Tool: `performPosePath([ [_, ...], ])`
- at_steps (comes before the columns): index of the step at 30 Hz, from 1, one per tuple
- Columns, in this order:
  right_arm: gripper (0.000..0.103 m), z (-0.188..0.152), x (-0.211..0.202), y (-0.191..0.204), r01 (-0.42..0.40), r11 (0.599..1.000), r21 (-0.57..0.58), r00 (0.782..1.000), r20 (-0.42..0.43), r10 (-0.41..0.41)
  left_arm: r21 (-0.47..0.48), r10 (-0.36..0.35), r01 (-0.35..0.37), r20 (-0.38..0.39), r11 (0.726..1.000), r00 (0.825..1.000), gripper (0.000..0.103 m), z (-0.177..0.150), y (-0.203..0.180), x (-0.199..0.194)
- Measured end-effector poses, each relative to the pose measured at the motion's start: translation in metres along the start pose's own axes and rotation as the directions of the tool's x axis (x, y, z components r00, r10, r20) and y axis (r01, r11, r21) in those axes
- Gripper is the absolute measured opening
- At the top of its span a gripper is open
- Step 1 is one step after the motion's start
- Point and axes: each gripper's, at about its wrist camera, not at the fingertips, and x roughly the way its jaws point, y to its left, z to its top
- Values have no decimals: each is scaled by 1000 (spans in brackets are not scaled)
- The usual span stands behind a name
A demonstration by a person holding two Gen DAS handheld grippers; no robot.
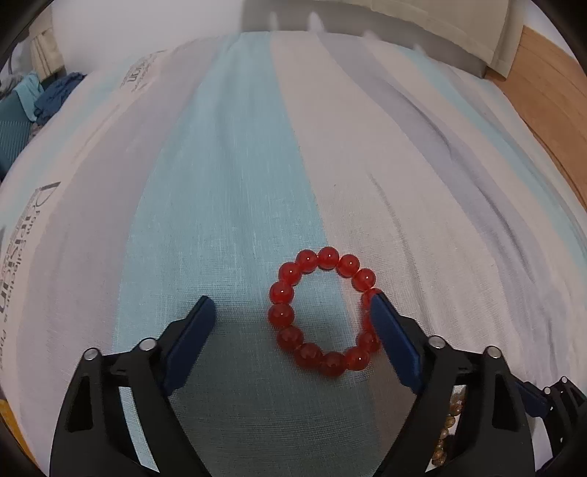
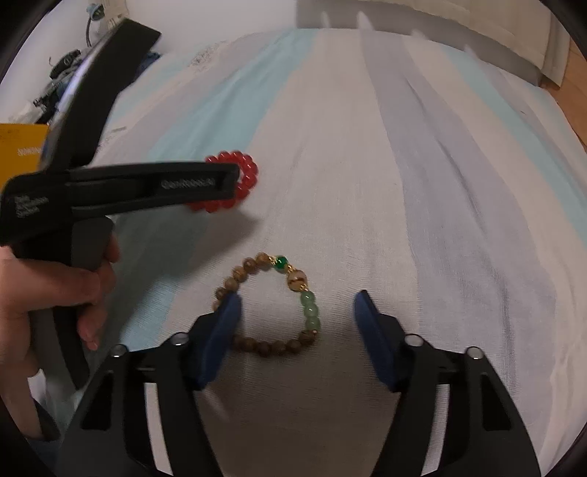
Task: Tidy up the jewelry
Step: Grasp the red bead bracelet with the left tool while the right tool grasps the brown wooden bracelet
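A red bead bracelet (image 1: 328, 257) lies flat on the striped bed sheet (image 1: 238, 165). My left gripper (image 1: 290, 302) stands open around it: the right finger covers the ring's right side, while the left finger is apart from it. A bracelet of brown wooden and green beads (image 2: 312, 315) lies between the jaws of my open right gripper (image 2: 297, 297). There the left finger overlaps the ring's left side and the right finger stands clear. In the right wrist view, a hand (image 2: 55, 286) holds the left gripper's black body (image 2: 146, 187) over the red bracelet (image 2: 245, 172).
A pillow (image 1: 440, 33) lies at the bed's far end, with wooden floor (image 1: 550, 91) to the right. Blue clothing (image 1: 55, 95) is heaped past the bed's left edge. A yellow box (image 2: 22, 146) and dark clutter (image 2: 58, 73) sit at the far left.
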Motion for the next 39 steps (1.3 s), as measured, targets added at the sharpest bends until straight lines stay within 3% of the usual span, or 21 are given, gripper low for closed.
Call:
performPosePath([
  [1,57,0,0,-1,0,1000,2,1000,-1,0,8,17,-17,-14,1000,1000,62,-1,-1,2],
  [6,42,0,0,-2,12,1000,-10,1000,-1,-12,31,48,-48,-18,998,999,53,-6,-4,1],
  [8,29,0,-1,-2,16,1000,-15,1000,-1,-16,39,48,-48,-19,998,999,45,-8,-6,-1],
  [10,23,1,-2,-6,22,1000,-14,1000,-2,-22,55,40,-38,-22,998,999,25,-8,-6,-2],
  [12,21,2,-2,-6,29,999,-20,1000,-2,-29,95,34,-32,-22,995,999,12,-9,-11,-4],
  [20,9,6,-5,-8,11,1000,17,1000,12,-12,98,-10,11,-7,995,1000,12,-8,-14,-15],
  [28,9,8,-16,0,-65,997,39,998,20,64,109,-24,22,19,994,1000,12,-7,-19,-32],
  [39,9,5,-21,-8,-47,998,50,997,58,44,108,-48,42,50,993,998,12,-5,-20,-57],
])
